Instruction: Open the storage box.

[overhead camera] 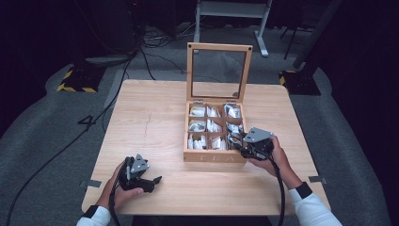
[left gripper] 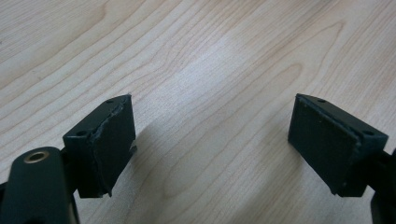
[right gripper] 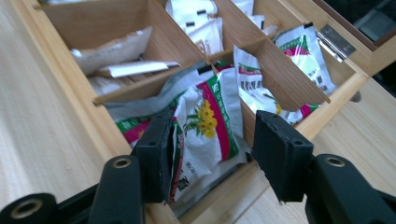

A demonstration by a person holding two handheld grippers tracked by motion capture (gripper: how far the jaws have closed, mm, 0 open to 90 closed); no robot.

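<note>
A wooden tea box (overhead camera: 214, 157) stands right of centre on the table (overhead camera: 150, 122), its glass lid (overhead camera: 190, 70) raised upright. Its compartments hold tea packets. My right gripper (overhead camera: 236, 141) reaches into the box's front right compartment. In the right gripper view it (right gripper: 212, 123) is open, its jaws either side of a white packet with yellow flowers and red and green edges (right gripper: 203, 149); the left jaw touches it, the right stands off. My left gripper (overhead camera: 154, 183) rests open near the table's front left, with bare wood between its jaws (left gripper: 212, 105).
White packets (right gripper: 196, 23) fill the compartments further in, and another red and green packet (right gripper: 303, 51) lies by the hinge (right gripper: 334, 41). Beyond the table lie cables (overhead camera: 141, 52), yellow-black feet (overhead camera: 77, 80) and a desk frame (overhead camera: 230, 14).
</note>
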